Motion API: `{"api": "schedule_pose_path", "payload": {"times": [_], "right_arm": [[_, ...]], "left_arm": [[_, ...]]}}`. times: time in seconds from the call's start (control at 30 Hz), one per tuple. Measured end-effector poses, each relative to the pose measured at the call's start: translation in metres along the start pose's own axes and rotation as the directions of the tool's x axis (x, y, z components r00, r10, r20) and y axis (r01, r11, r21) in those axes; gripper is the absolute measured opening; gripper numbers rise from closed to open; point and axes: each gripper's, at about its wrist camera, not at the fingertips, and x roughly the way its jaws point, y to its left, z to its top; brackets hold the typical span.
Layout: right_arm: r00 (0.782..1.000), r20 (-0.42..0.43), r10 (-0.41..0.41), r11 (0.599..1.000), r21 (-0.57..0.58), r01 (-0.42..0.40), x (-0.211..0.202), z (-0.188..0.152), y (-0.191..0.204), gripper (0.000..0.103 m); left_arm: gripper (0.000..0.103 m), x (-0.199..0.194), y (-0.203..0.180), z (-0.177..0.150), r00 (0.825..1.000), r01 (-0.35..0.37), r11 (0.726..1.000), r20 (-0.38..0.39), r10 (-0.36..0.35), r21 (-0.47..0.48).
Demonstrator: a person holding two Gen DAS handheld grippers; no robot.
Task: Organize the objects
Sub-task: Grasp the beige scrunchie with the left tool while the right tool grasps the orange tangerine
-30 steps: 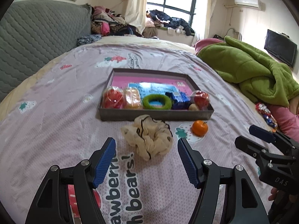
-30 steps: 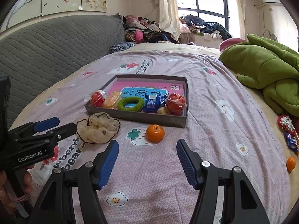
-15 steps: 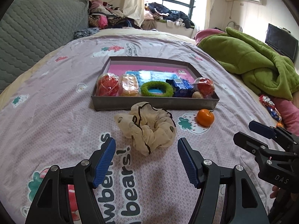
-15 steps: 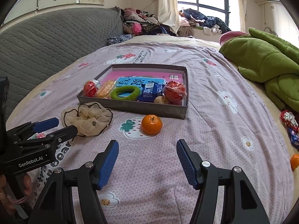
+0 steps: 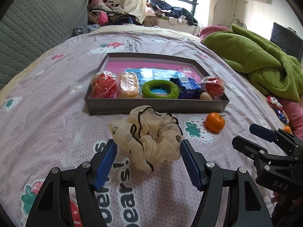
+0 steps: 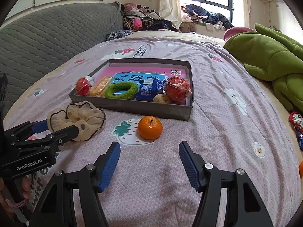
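Cream scrunchie (image 5: 149,138): on bedspread (image 5: 47,113) before tray (image 5: 151,107) near edge, between wide-open jaws of left gripper (image 5: 148,162), untouched, framed for pickup; orange (image 6: 150,127): near tray's right corner, ahead of right gripper (image 6: 149,160), agape, empty, aligned likewise

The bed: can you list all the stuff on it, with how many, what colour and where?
box: one, grey with a pink floor, middle of the bed
wrapped red balls: two, one at each end of the box
wrapped biscuits: one, orange, in the box
fuzzy ring: one, green, in the box
carton: one, blue, in the box
scrunchie: one, cream with a black edge, in front of the box
orange: one, beside the scrunchie
blanket: one, green, far side
left tool: open, around the scrunchie
right tool: open, near the orange
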Motion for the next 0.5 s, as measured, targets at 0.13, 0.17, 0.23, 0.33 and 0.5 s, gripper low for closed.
{"api": "schedule_pose_path", "payload": {"times": [0.13, 0.17, 0.23, 0.33, 0.5], "right_arm": [[1.0, -0.02, 0.002, 1.0, 0.005, -0.002, 0.015, 0.003, -0.003, 0.064], [1.0, -0.022, 0.001, 1.0, 0.005, -0.001, 0.019, 0.003, -0.003, 0.064], [0.999, -0.036, -0.008, 1.0, 0.008, 0.009, 0.028, 0.004, -0.005, 0.064], [0.999, -0.053, 0.001, 1.0, 0.017, 0.0, 0.04, 0.006, -0.008, 0.064], [0.999, -0.051, 0.004, 1.0, 0.014, -0.004, 0.051, 0.011, -0.01, 0.064]], "left_arm": [[0.071, 0.011, 0.001, 0.004, 1.0, -0.009, 1.0, -0.01, 0.009, 0.002], [0.071, 0.014, 0.001, 0.005, 1.0, -0.012, 1.0, -0.012, 0.012, 0.002], [0.071, 0.02, 0.001, 0.006, 1.0, -0.013, 1.0, -0.022, 0.013, 0.0], [0.071, 0.028, 0.002, 0.007, 0.999, -0.014, 1.0, -0.033, 0.014, -0.004], [0.07, 0.037, 0.005, 0.01, 0.999, -0.019, 1.0, -0.043, 0.019, -0.009]]}}
